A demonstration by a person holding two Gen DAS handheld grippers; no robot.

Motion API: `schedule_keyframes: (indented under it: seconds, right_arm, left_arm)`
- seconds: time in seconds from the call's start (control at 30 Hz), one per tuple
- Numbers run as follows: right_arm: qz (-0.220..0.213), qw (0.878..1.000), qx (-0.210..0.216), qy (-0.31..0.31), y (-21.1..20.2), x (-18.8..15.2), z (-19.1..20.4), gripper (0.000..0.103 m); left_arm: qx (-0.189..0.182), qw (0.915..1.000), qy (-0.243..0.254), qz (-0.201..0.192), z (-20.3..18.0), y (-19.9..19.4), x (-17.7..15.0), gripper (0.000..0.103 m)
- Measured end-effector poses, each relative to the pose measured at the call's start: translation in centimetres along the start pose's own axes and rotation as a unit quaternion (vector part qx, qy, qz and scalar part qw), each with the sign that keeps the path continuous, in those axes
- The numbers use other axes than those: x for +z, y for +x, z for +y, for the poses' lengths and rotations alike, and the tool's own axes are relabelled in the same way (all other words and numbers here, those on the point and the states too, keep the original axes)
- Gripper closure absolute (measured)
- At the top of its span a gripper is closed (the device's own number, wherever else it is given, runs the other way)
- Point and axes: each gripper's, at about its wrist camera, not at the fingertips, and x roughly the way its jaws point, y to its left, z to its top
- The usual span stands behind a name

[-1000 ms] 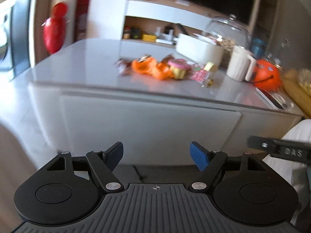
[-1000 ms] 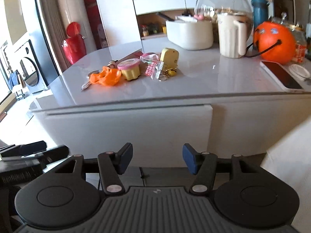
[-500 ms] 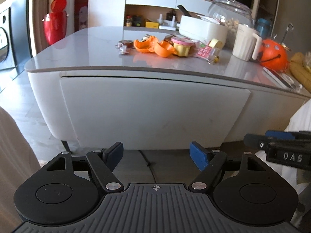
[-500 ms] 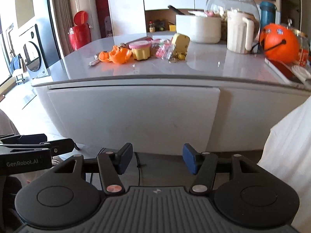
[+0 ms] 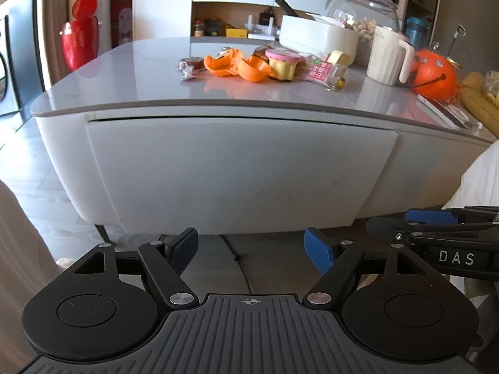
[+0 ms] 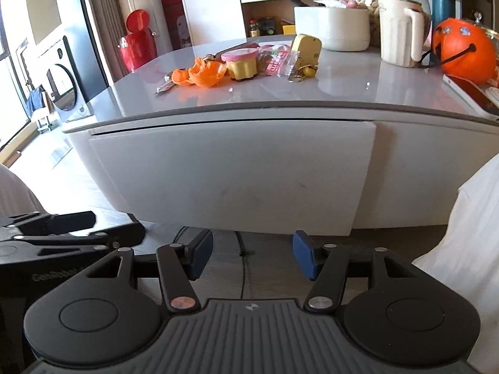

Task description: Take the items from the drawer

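— Drawer? 
— Drawer front shut, set flush in the near side of the table, directly under the tabletop edge. Plain white panel, smooth and matt, no handle visible, a thin dark gap along its top; faintly scuffed near the middle.
— Tabletop?
— Glossy grey slab with rounded corners, mirroring what lies on it: crumpled orange plastic piece, yellow cup with pink lid, red-printed clear packet, pale yellow block. Further back, white ribbed jug, round orange pumpkin bucket, glass dome jar, oblong white tub.
— Grippers?
— Left gripper low before the drawer front, blue pads wide apart, holding nothing. Right gripper just beside it, likewise spread and empty, clear of the panel. White cloth at the right edge.
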Motion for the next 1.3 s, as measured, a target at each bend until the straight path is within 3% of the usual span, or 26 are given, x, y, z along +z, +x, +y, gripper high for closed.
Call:
schedule_keyframes:
  seconds: [0.2,1.3]
  right_arm:
    - [0.017,1.000,-0.001,-0.001,0.63,-0.12,0.06,0.046]
    - [0.005,1.000,0.011,0.003,0.42,0.08,-0.30,0.046]
  left_arm:
    - [-0.006,0.9999,-0.005,0.008,0.25,0.31,0.04,0.022]
    - [-0.029,0.9994,0.013,0.012,0.04,0.33,-0.05,0.023]
